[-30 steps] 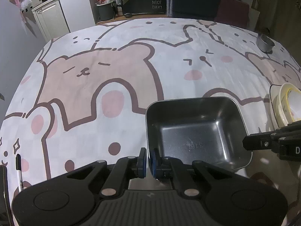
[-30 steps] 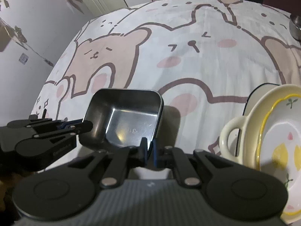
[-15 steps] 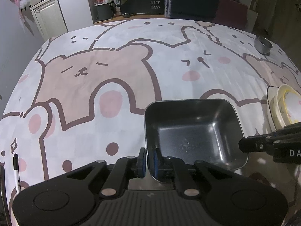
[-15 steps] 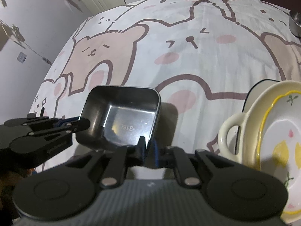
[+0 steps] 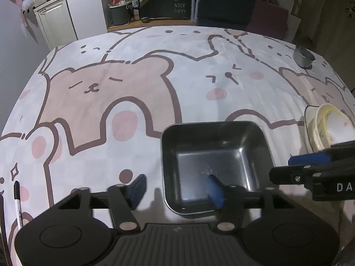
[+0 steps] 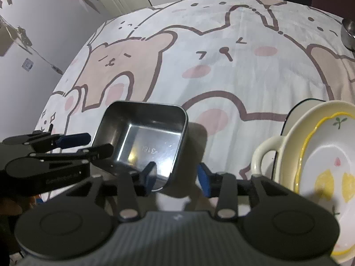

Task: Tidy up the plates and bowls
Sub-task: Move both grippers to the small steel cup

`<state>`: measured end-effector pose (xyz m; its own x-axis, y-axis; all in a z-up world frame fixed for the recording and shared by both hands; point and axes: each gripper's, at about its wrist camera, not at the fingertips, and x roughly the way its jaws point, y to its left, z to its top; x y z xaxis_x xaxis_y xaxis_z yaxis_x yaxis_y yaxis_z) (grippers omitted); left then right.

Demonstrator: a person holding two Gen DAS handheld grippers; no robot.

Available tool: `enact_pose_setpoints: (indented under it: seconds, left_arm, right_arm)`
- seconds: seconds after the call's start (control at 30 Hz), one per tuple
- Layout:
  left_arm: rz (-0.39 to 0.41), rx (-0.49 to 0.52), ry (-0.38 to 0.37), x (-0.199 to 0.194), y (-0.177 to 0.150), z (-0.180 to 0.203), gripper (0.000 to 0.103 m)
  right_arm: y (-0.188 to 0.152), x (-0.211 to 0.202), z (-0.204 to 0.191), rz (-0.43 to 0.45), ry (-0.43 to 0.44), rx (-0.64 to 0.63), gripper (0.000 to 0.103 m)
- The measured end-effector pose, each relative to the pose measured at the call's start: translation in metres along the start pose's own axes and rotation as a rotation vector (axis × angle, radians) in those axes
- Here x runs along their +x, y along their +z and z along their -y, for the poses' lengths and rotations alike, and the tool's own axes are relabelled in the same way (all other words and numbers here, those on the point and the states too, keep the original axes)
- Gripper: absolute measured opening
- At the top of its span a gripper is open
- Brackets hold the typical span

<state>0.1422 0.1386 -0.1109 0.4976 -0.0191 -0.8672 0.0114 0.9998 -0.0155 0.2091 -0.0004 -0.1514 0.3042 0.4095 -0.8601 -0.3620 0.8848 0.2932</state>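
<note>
Big table covered in a cartoon bear-and-bunny tablecloth (image 5: pixel 137 93), pinks and browns on white, with a dim kitchen-ish room behind it: white cabinets, a dark sign reading "HAVE A NICE DAY!" (image 5: pixel 180 2) and a dark chair at the far edge.

Main thing on the cloth is a square metal tray (image 5: pixel 213 155), dark and shiny inside, sitting flat at the near side of the table. Off to its right there's a stack of dishes: a cream bowl with a handle (image 6: pixel 268 155) and a white plate with a yellow rim and lemon print (image 6: pixel 328 173) tilted on top.

The left gripper (image 5: pixel 177 188) straddles the tray's near left corner, jaws opening, one blue pad outside the wall and one inside, neither pressing on it. The right gripper (image 6: pixel 177 177) is at the tray's near right corner, jaws also opening, the wall between the pads but not pinched.

Smaller stuff: a little metal cup (image 5: pixel 303 56) far right, and a marker pen (image 5: pixel 18 204) at the near left edge.
</note>
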Motion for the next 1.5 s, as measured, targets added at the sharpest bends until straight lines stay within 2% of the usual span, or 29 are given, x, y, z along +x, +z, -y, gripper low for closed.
enact_pose_setpoints:
  seconds: [0.07,0.2,0.27,0.33,0.4,0.53,0.7,1.0,1.3,1.43,1.5]
  left_arm:
    - [0.011,-0.003,0.0,-0.006,0.002,0.001,0.075]
    - [0.059,-0.034,-0.001,-0.022,0.007,0.001,0.099]
    - [0.088,-0.039,-0.004,-0.03,0.012,0.002,0.103]
    - [0.112,-0.037,0.004,-0.037,0.018,0.006,0.103]
    - [0.139,-0.028,0.009,-0.044,0.025,0.013,0.103]
    - [0.187,-0.01,0.005,-0.053,0.04,0.031,0.103]
    - [0.236,-0.005,-0.05,-0.058,0.062,0.064,0.103]
    - [0.297,0.015,-0.141,-0.039,0.106,0.137,0.103]
    - [0.319,-0.027,-0.262,-0.004,0.141,0.201,0.103]
    - [0.311,-0.071,-0.279,0.018,0.157,0.229,0.103]
    - [0.287,-0.11,-0.313,0.033,0.166,0.24,0.103]
  right_arm:
    - [0.0,-0.004,-0.001,0.012,0.007,-0.009,0.059]
    - [0.002,-0.02,-0.004,0.067,0.01,-0.05,0.076]
    - [0.004,-0.032,-0.003,0.105,0.013,-0.057,0.083]
    - [0.006,-0.044,0.001,0.141,0.012,-0.06,0.096]
    - [0.008,-0.055,0.008,0.178,0.008,-0.061,0.103]
    - [0.013,-0.081,0.029,0.254,-0.011,-0.048,0.103]
    - [0.02,-0.112,0.068,0.346,-0.053,0.004,0.103]
    - [0.032,-0.157,0.157,0.488,-0.146,0.146,0.103]
    - [0.042,-0.163,0.252,0.557,-0.229,0.251,0.103]
    - [0.047,-0.159,0.288,0.557,-0.251,0.236,0.103]
    - [0.052,-0.155,0.309,0.568,-0.276,0.222,0.103]
